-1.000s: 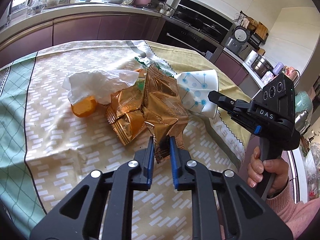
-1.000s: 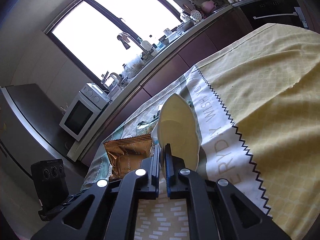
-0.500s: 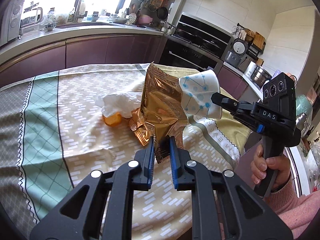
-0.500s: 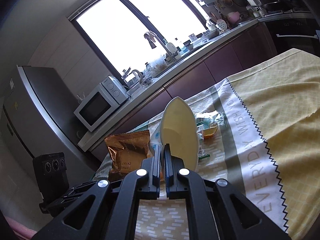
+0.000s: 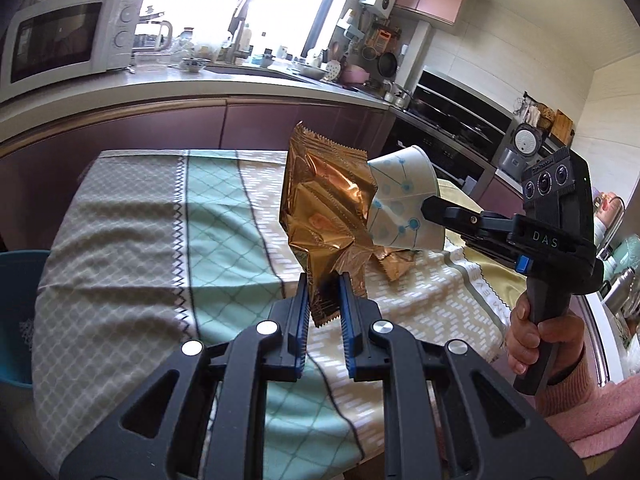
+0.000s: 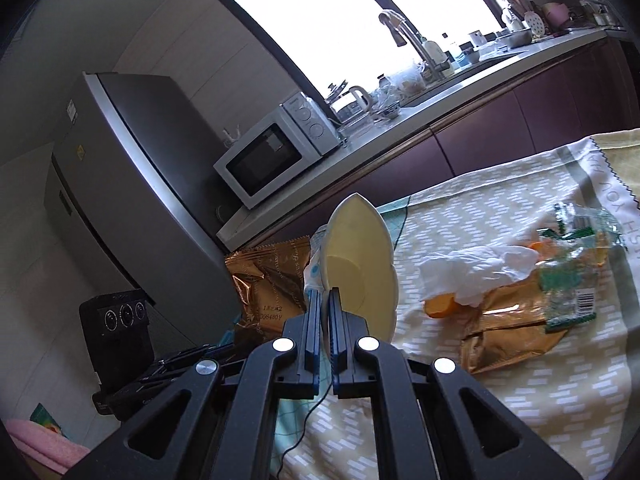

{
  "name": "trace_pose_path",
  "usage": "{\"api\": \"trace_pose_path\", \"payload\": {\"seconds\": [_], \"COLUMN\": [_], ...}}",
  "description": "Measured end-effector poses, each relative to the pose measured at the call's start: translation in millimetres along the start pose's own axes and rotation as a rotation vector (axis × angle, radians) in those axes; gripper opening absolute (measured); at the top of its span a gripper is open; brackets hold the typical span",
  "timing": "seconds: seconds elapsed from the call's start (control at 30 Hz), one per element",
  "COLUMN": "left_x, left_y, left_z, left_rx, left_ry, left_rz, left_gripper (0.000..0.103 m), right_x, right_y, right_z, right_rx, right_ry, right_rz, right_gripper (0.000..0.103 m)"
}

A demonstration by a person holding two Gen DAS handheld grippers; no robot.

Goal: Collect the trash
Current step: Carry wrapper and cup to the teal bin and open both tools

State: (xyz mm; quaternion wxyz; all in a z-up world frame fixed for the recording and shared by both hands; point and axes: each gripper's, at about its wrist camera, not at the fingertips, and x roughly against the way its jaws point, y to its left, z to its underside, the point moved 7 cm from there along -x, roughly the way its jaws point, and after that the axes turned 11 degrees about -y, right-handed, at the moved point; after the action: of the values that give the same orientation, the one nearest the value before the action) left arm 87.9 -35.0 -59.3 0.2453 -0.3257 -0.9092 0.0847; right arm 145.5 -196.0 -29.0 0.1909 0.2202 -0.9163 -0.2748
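Note:
My left gripper (image 5: 324, 296) is shut on a crumpled gold foil wrapper (image 5: 324, 208) and holds it up above the table. My right gripper (image 6: 325, 308) is shut on the rim of a squashed white paper cup (image 6: 360, 276) with blue dots, lifted beside the wrapper; the cup (image 5: 404, 204) and the right gripper (image 5: 436, 210) also show in the left wrist view. On the cloth lie a white tissue (image 6: 476, 272), an orange piece (image 6: 438, 308), another gold wrapper (image 6: 508, 332) and a clear green-printed wrapper (image 6: 576, 272).
The table carries a patterned cloth (image 5: 160, 240). A blue bin (image 5: 16, 320) stands at the table's left end. Counter with microwave (image 6: 276, 152), fridge (image 6: 120, 184) and sink lie beyond. A thin black cable (image 6: 308, 420) hangs under the right gripper.
Both grippers have lifted and swung left with the gold wrapper and the cup. The rest of the trash stays on the cloth, now to the right.

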Motion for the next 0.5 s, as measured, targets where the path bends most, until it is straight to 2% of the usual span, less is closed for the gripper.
{"api": "trace_pose_path", "payload": {"seconds": [0.3, 0.5], "left_x": [68, 112], "left_y": [87, 145], "left_z": [-8, -7], "left_rx": [0.098, 0.162], "left_ry": [-0.092, -0.143], "left_rz": [-0.166, -0.282], "left_gripper": [0.015, 0.015], "right_x": [-77, -122], "right_y": [61, 92], "right_z": [21, 38], "right_rx": [0.049, 0.081], "right_ry": [0.129, 0.211], "right_rz": [-0.139, -0.202], "right_gripper": [0.003, 0.003]}}
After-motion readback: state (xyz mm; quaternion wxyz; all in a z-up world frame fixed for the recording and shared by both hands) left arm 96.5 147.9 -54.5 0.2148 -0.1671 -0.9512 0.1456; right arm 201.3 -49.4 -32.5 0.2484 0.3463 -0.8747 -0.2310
